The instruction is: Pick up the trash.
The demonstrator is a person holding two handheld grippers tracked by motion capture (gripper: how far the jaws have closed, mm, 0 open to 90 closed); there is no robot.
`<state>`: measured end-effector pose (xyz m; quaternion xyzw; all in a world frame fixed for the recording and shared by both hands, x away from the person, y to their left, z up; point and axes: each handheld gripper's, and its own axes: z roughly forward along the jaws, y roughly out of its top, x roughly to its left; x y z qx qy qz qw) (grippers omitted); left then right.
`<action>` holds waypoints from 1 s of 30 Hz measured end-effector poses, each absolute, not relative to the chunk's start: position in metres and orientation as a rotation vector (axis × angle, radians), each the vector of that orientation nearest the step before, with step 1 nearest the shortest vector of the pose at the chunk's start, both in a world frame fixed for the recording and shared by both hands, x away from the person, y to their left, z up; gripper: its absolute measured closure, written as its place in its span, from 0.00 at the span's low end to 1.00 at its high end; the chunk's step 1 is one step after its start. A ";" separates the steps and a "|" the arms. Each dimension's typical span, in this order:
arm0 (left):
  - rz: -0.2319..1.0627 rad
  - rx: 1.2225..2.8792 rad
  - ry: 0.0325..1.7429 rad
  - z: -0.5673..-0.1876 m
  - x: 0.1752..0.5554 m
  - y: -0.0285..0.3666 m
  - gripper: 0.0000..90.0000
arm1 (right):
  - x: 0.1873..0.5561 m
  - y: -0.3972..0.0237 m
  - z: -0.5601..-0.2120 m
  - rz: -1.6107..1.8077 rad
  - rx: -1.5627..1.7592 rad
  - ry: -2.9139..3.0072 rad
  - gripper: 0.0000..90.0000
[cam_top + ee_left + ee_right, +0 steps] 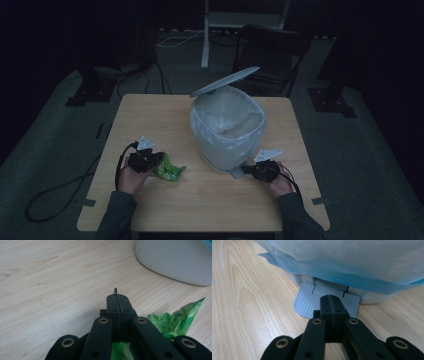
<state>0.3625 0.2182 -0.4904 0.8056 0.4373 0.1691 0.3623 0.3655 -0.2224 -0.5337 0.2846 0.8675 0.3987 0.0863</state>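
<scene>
Jaws on my left gripper are pressed together on a crumpled shiny green plastic wrapper; a thin green sliver pokes up between the tips in the left gripper view, more green shows under the linkage at bottom centre, and the bulk of the wrapper spills out to the lower right of that frame. Wrapper lies on the light wooden table, still touching it as far as I can tell. In the high view the left gripper sits lower left of centre, with the wrapper just right of it, near the front edge of the table.

Jaws on my right gripper are fully closed with nothing between them. Tips rest on or just over the grey ribbed plastic foot pedal at the base of the pale grey pedal bin; can't tell contact for sure. Translucent bluish-white bin liner drapes over the bin across the top of the right gripper view.

High view: right gripper lower right of centre, touching or just beside the bin base. Bin stands mid-table, liner folded over the rim, round grey lid tilted up and open at upper centre. Bin and wrapper near each other, not touching. Grey bin wall fills the upper right of the left gripper view.
</scene>
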 end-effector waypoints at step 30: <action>0.484 1.983 1.111 -0.459 0.356 0.230 1.00 | 0.366 -0.223 -0.534 1.191 0.851 2.587 1.00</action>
